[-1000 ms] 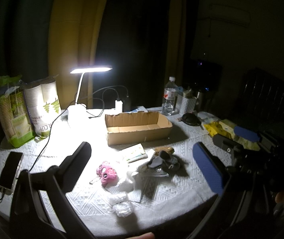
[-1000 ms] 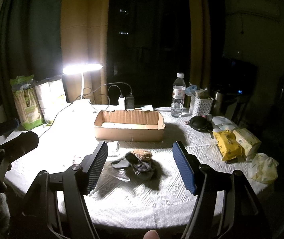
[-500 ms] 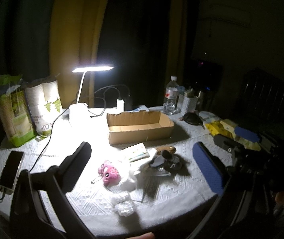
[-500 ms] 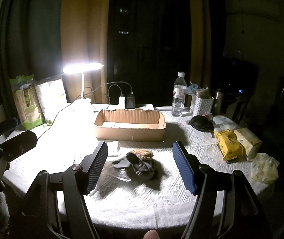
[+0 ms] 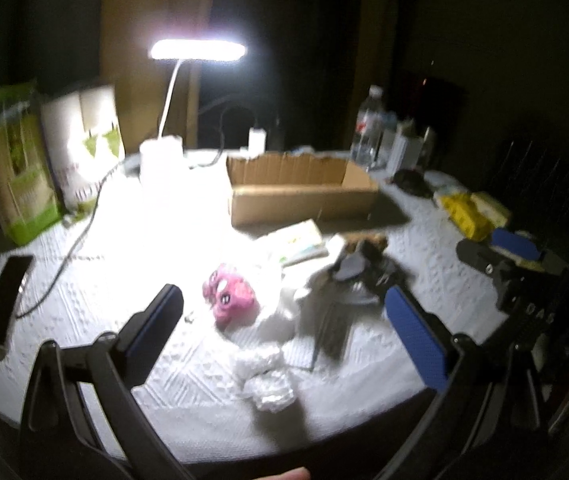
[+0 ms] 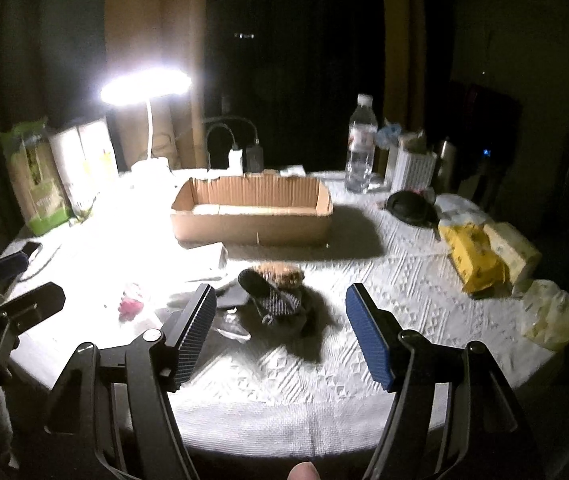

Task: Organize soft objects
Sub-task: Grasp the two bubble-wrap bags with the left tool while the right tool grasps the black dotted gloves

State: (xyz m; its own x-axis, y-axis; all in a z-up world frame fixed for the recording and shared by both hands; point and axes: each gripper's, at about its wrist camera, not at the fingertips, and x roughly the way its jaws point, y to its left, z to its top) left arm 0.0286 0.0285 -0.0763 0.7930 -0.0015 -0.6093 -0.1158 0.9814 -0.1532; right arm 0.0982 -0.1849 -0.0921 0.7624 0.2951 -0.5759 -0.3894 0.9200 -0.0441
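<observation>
You are holding the left gripper [image 5: 284, 320] and right gripper [image 6: 280, 328] above the worktop [image 6: 284, 380], jaws apart and gripping nothing. The pink plush toy [image 5: 230, 296] and dark cloth pile [image 6: 280, 304] are lying before the cardboard box [image 6: 252, 220].

Letters "DAS" on right gripper [image 5: 514, 254] body; other labels blurred, unreadable.

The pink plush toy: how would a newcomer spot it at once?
Start at the open cardboard box mid-table, then come toward the near edge, left of the dark sock pile. The pink plush toy lies against white wrapping: the only pink thing, with eyes.
</observation>
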